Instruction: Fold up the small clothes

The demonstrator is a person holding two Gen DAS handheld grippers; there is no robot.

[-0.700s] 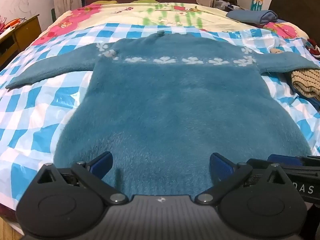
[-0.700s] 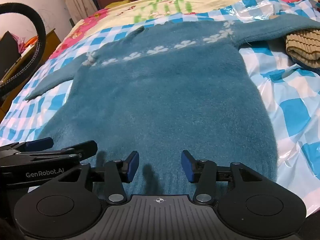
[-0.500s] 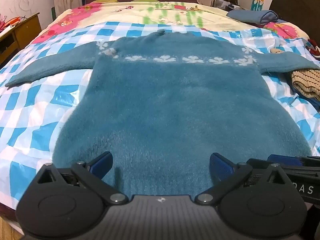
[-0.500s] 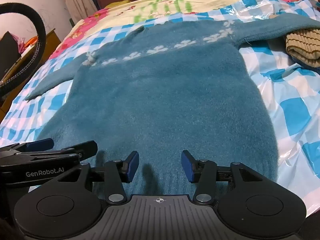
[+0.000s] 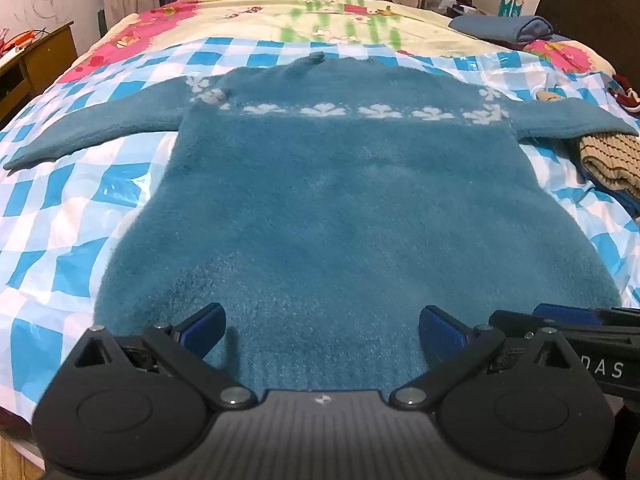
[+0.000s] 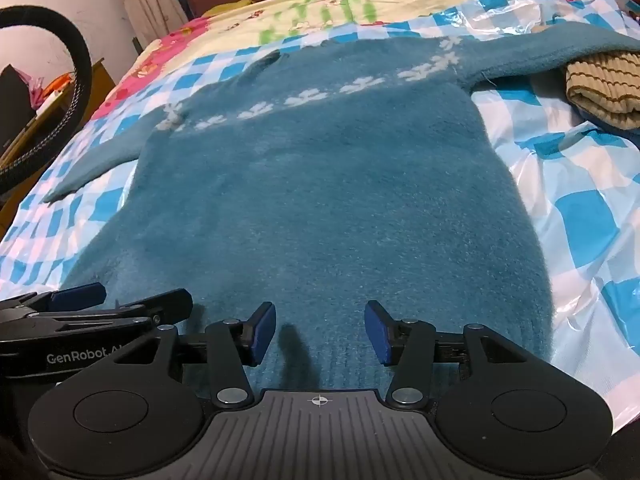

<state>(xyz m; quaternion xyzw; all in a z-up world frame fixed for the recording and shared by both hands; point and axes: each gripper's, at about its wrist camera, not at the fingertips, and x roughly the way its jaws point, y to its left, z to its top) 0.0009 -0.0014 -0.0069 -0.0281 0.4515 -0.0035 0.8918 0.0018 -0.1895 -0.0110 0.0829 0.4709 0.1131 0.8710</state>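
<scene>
A teal fuzzy sweater [image 5: 340, 208] with a band of white flowers across the chest lies flat on the bed, sleeves spread out to both sides, hem nearest me. It also shows in the right wrist view [image 6: 332, 200]. My left gripper [image 5: 322, 330] is wide open and empty, just above the hem. My right gripper [image 6: 320, 332] is open and empty, over the hem a little to the right. Each gripper shows at the edge of the other's view.
A blue-and-white checked plastic sheet [image 5: 60, 216] covers the bed. A folded tan ribbed garment [image 5: 612, 164] lies under the right sleeve end. A folded blue cloth [image 5: 504, 28] sits at the far right. A wooden desk [image 5: 24, 64] stands left. A black hose [image 6: 76, 92] loops at left.
The left view has crept slightly forward over the sweater. The right gripper and the sweater have not visibly moved.
</scene>
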